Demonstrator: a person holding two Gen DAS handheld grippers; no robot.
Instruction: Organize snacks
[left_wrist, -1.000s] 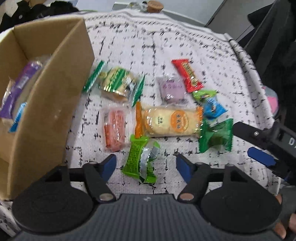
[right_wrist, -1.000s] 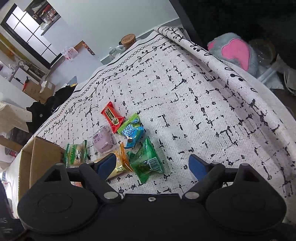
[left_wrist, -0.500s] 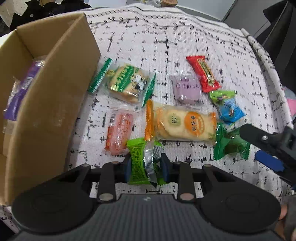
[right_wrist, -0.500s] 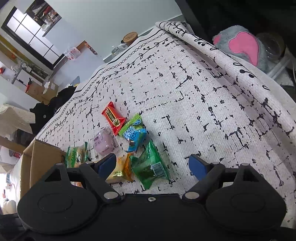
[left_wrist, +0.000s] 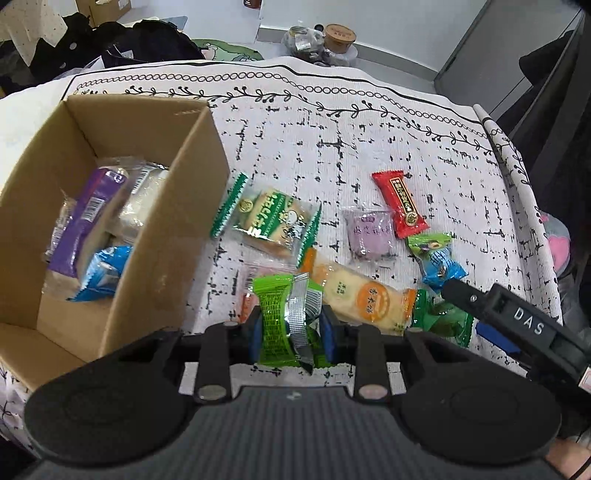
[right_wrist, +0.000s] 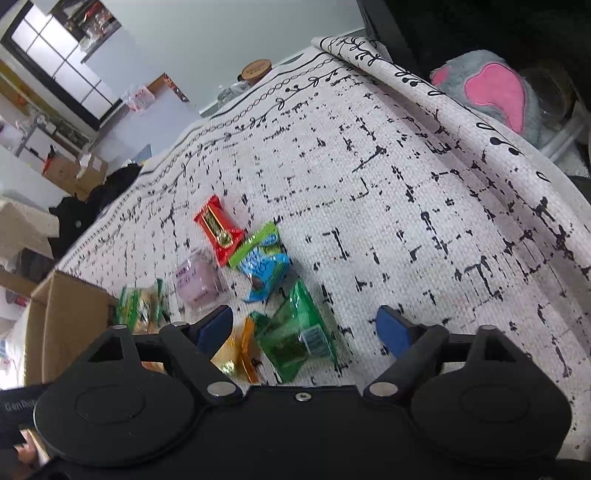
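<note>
My left gripper (left_wrist: 291, 334) is shut on a light green snack packet (left_wrist: 286, 317) and holds it above the cloth, right of the open cardboard box (left_wrist: 177, 236). The box holds a purple pack (left_wrist: 83, 221) and a blue pack (left_wrist: 99, 275). On the cloth lie a green-striped cracker pack (left_wrist: 269, 221), an orange rice cracker pack (left_wrist: 360, 297), a purple sweet (left_wrist: 369, 232), a red bar (left_wrist: 400, 203) and a blue-green candy (left_wrist: 439, 260). My right gripper (right_wrist: 304, 330) is open over a dark green packet (right_wrist: 299, 338).
The black-and-white patterned tablecloth (left_wrist: 332, 140) drops off at the right edge. A jar with a wooden lid (left_wrist: 340, 37) stands beyond the far edge. A pink and grey plush (right_wrist: 491, 92) lies off the table at the right.
My left gripper closed on the light green packet and lifted it, moving up and back so the box interior shows. My right gripper moved nearer the dark green packet, still open.
</note>
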